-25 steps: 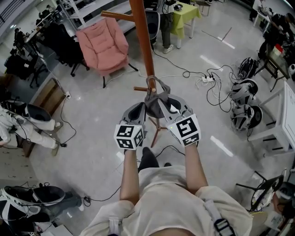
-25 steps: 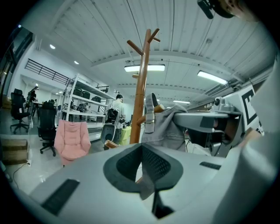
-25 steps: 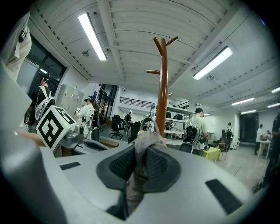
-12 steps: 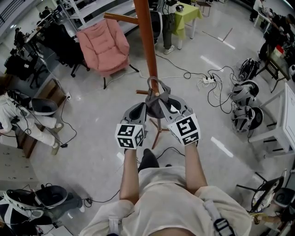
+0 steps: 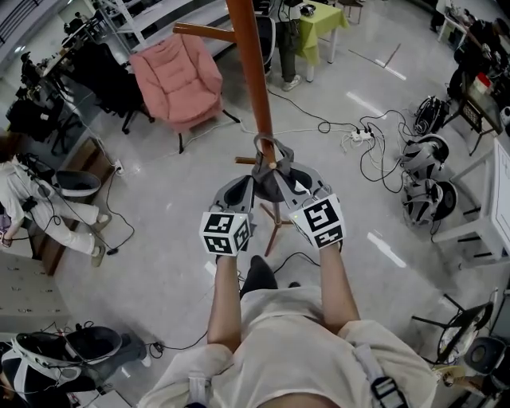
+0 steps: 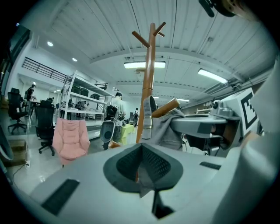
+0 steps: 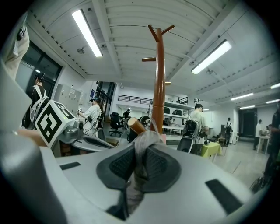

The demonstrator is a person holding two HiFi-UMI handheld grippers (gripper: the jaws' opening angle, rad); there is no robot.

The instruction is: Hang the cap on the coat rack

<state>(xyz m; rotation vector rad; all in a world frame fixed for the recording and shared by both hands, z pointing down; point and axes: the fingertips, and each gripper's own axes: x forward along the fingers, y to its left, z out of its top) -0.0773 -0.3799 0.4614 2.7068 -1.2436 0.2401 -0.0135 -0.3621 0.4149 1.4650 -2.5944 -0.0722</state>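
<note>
A grey cap (image 5: 272,182) hangs between my two grippers, right against the brown coat rack pole (image 5: 250,72). Its back strap loop (image 5: 268,148) sits around a short peg (image 5: 273,164) of the rack. My left gripper (image 5: 241,191) is shut on a thin fold of the cap's fabric (image 6: 141,171). The right gripper (image 5: 296,183) is shut on a thicker bunch of the cap (image 7: 139,162). In the right gripper view the peg's end (image 7: 135,125) pokes out just above the cloth, in front of the pole (image 7: 158,87).
A pink chair (image 5: 177,77) stands to the left behind the rack. Cables and a power strip (image 5: 357,136) lie on the floor at the right, beside helmets (image 5: 420,157). A yellow-green table (image 5: 320,21) is further back. People sit at the left edge.
Both grippers with the cap have edged slightly toward the pole, and the strap loop sits further over the peg. A person at the left has shifted.
</note>
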